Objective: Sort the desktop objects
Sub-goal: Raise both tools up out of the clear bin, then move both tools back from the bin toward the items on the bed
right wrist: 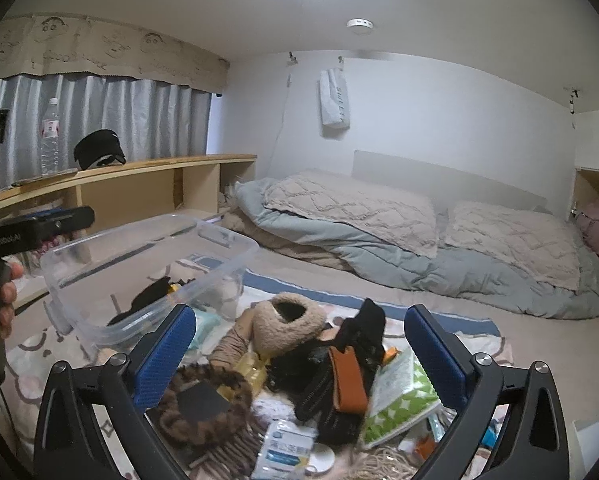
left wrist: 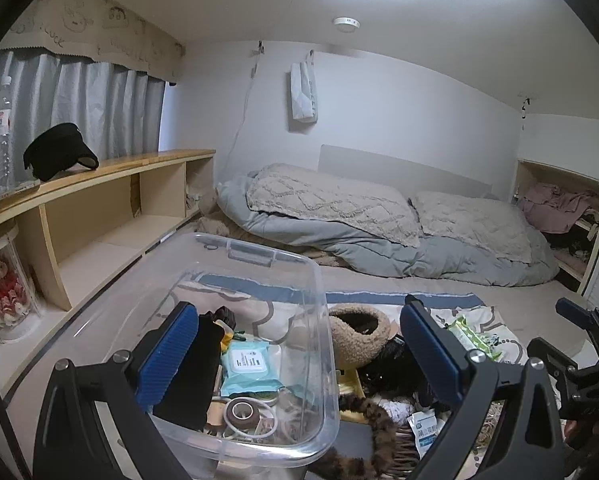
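1. Left tongs (left wrist: 299, 356) hang wide open over the bin (left wrist: 323, 280), holding nothing; left finger (left wrist: 167, 352) is inside the bin, right finger (left wrist: 429, 354) outside its right wall.
2. Right tongs (right wrist: 299, 356) also gape wide and empty above the pile.
3. Bin sits on the mat's (right wrist: 475, 326) left part; it holds a wipes pack (left wrist: 247, 364) and a tape roll (left wrist: 241, 410).
4. Pile lies just right of the bin: fleece hat (right wrist: 287, 320), black sock (right wrist: 369, 322), orange pouch (right wrist: 349, 376), green pack (right wrist: 403, 392), fur loop (right wrist: 203, 404).
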`<state>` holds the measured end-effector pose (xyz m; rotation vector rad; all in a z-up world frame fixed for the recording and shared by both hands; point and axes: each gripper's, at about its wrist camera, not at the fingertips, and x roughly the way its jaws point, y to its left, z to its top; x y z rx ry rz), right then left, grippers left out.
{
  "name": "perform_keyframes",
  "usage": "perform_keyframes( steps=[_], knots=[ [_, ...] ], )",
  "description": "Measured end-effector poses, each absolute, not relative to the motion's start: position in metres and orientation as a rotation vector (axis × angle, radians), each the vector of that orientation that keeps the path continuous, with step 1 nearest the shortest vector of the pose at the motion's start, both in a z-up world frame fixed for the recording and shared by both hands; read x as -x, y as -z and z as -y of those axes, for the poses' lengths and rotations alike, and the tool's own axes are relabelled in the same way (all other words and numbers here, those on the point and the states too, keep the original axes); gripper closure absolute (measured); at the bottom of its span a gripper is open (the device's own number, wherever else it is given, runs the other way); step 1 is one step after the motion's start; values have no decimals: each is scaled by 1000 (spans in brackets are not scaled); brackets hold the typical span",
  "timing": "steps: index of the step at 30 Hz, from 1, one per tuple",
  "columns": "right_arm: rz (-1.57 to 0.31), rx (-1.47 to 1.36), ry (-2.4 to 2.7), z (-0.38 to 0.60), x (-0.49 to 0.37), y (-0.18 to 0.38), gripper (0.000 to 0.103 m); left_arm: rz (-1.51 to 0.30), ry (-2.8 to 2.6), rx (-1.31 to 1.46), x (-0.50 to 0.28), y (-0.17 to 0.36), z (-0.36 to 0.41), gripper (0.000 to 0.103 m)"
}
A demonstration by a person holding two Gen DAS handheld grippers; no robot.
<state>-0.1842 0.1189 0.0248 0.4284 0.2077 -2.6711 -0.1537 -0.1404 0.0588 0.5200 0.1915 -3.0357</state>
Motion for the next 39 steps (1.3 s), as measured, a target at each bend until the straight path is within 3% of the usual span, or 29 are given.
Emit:
perform_keyframes(
  steps=[24,33,39],
  knots=[
    [-207,-517,2804,-203,190,-13,0,-50,3101,-413,140,-58,99,0],
    [-37,-703,2922,-266,182,33,0,-50,3093,-509,143,-37,82,0],
    [-108,-756,2904,-260,182,63,0,-64,3068,-592,140,-13,70,0]
  ],
)
